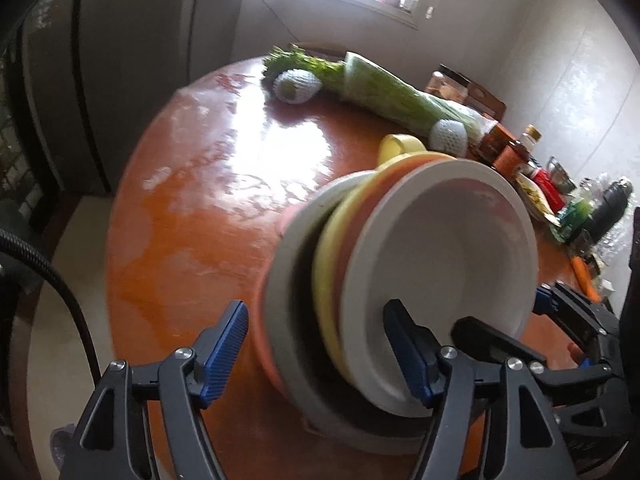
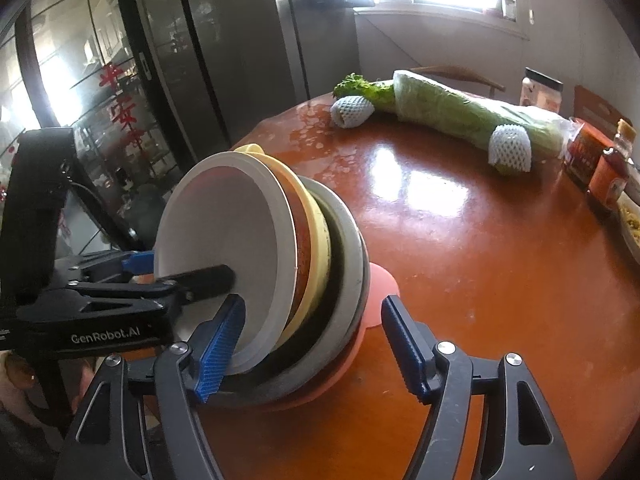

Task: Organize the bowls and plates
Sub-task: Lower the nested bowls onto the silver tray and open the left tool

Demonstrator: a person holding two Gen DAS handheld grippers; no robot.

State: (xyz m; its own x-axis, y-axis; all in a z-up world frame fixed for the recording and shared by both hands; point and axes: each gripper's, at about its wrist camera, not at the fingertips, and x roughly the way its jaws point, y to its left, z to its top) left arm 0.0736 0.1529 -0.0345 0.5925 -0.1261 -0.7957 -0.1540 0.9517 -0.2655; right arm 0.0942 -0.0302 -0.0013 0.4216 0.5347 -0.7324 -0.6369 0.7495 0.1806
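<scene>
A nested stack of bowls and plates stands near the front edge of the round orange table (image 1: 192, 216). A white bowl (image 1: 444, 272) lies on top, over red, yellow and grey ones and a salmon plate (image 2: 380, 284) at the bottom; the upper bowls sit askew. My left gripper (image 1: 316, 356) is open astride the stack's near rim, one pad inside the white bowl and the other outside, apart from the stack. My right gripper (image 2: 312, 350) is open on the stack's other side. Its left pad is at the white bowl (image 2: 224, 232) and its right pad hangs over the salmon plate.
Wrapped greens (image 2: 460, 116) and two foam-netted fruits (image 2: 352, 112) lie at the table's far side. Jars, bottles and packets (image 1: 520, 152) crowd the right edge. A tall dark fridge (image 2: 224, 52) stands beyond the table. A black cable (image 1: 60, 292) hangs at the left.
</scene>
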